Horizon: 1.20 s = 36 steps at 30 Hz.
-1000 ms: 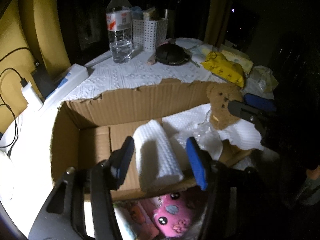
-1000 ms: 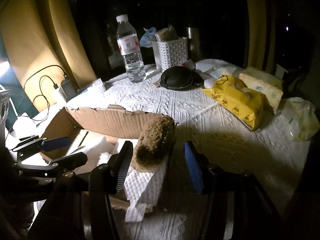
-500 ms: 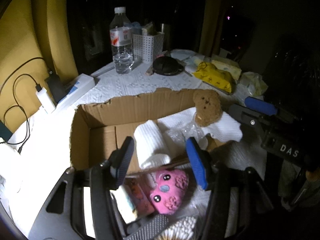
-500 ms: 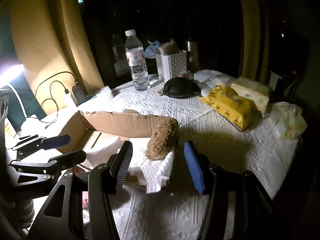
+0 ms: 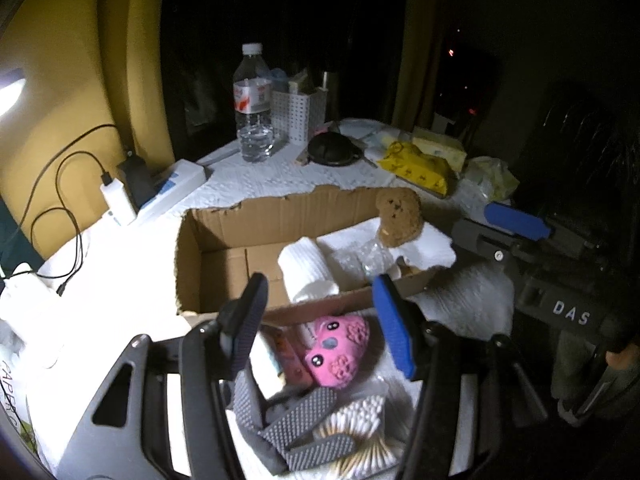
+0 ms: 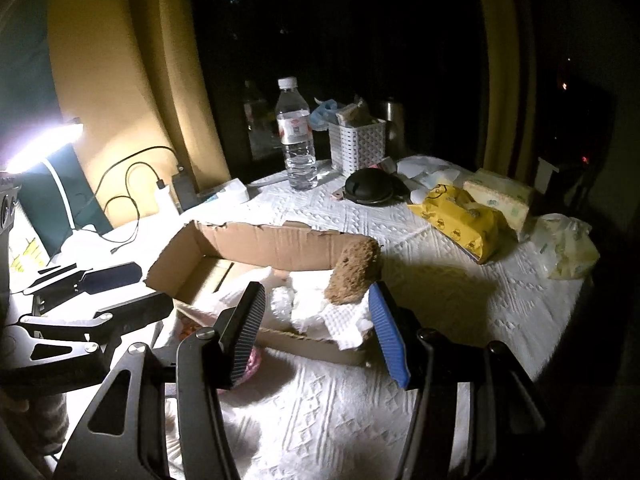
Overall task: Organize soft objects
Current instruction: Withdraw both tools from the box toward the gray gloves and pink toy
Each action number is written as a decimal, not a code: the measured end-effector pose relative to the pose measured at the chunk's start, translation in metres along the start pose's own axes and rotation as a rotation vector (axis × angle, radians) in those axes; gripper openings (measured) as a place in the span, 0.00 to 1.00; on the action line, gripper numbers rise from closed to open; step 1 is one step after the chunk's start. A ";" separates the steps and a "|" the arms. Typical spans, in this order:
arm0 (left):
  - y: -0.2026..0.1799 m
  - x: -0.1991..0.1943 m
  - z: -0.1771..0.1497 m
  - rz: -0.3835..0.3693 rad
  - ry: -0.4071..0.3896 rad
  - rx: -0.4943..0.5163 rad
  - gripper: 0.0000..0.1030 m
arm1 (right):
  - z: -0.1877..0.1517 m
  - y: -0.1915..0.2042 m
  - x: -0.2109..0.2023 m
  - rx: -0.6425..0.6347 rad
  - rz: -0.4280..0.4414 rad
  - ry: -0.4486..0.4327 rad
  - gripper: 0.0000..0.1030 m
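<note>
A torn cardboard box (image 5: 224, 220) (image 6: 256, 240) lies on the white-clothed table. In it are a rolled white towel (image 5: 308, 272), crumpled white cloth (image 6: 316, 308) and a brown teddy bear (image 5: 398, 216) (image 6: 354, 272) at its right end. A pink plush toy (image 5: 338, 350) lies in front of the box. My left gripper (image 5: 320, 320) is open and empty, above the pink toy and short of the box. My right gripper (image 6: 316, 328) is open and empty, just in front of the box's right end.
A water bottle (image 6: 296, 140), a white basket (image 6: 358, 144), a black round case (image 6: 370, 186), a yellow tissue pack (image 6: 460, 216) and a plastic bag (image 6: 566, 248) stand at the back and right. A charger and cables (image 5: 116, 196) lie left. Cotton swabs (image 5: 356, 424) and grey pads are nearest.
Both grippers have pulled back and up from the box, open and empty. The towel and bear stay in the box. The pink toy and swabs have come into the left view.
</note>
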<state>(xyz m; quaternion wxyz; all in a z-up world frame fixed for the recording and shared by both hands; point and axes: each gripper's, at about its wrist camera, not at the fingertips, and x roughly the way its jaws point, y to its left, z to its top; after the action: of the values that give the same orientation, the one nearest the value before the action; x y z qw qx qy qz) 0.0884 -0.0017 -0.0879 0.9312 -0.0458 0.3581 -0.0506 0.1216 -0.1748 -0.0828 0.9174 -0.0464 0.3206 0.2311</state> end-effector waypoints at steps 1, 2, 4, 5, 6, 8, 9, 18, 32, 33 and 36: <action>0.000 -0.003 -0.001 0.000 -0.003 0.000 0.55 | -0.001 0.003 -0.002 -0.003 0.000 -0.001 0.55; 0.001 -0.006 -0.003 -0.001 -0.006 0.000 0.55 | -0.001 0.005 -0.004 -0.004 -0.001 -0.003 0.55; 0.002 -0.012 -0.006 -0.005 -0.013 0.001 0.55 | -0.003 0.009 -0.008 -0.006 0.000 -0.005 0.55; 0.002 -0.015 -0.008 -0.006 -0.017 0.005 0.55 | -0.004 0.011 -0.011 -0.008 -0.001 -0.007 0.55; 0.002 -0.018 -0.010 -0.006 -0.021 0.009 0.55 | -0.005 0.013 -0.012 -0.009 -0.001 -0.008 0.55; 0.002 -0.022 -0.013 0.001 -0.025 0.017 0.55 | -0.008 0.016 -0.015 -0.011 -0.001 -0.009 0.55; 0.002 -0.024 -0.015 0.004 -0.024 0.018 0.55 | -0.009 0.018 -0.016 -0.012 -0.001 -0.009 0.55; 0.009 -0.032 -0.037 0.006 -0.028 -0.003 0.55 | -0.026 0.032 -0.024 -0.005 0.006 -0.004 0.55; 0.020 -0.019 -0.072 0.041 0.022 -0.008 0.55 | -0.061 0.045 -0.011 0.014 0.024 0.052 0.55; 0.021 -0.016 -0.074 0.043 0.031 -0.008 0.55 | -0.063 0.045 -0.009 0.015 0.026 0.058 0.55; 0.023 -0.011 -0.081 0.042 0.054 -0.014 0.55 | -0.073 0.051 -0.002 0.018 0.038 0.085 0.55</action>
<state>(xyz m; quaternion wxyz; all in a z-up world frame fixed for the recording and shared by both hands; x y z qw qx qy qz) 0.0277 0.0180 -0.1434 0.9216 -0.0435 0.3845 -0.0296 0.0561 -0.1471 -0.1360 0.8989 -0.0420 0.3620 0.2432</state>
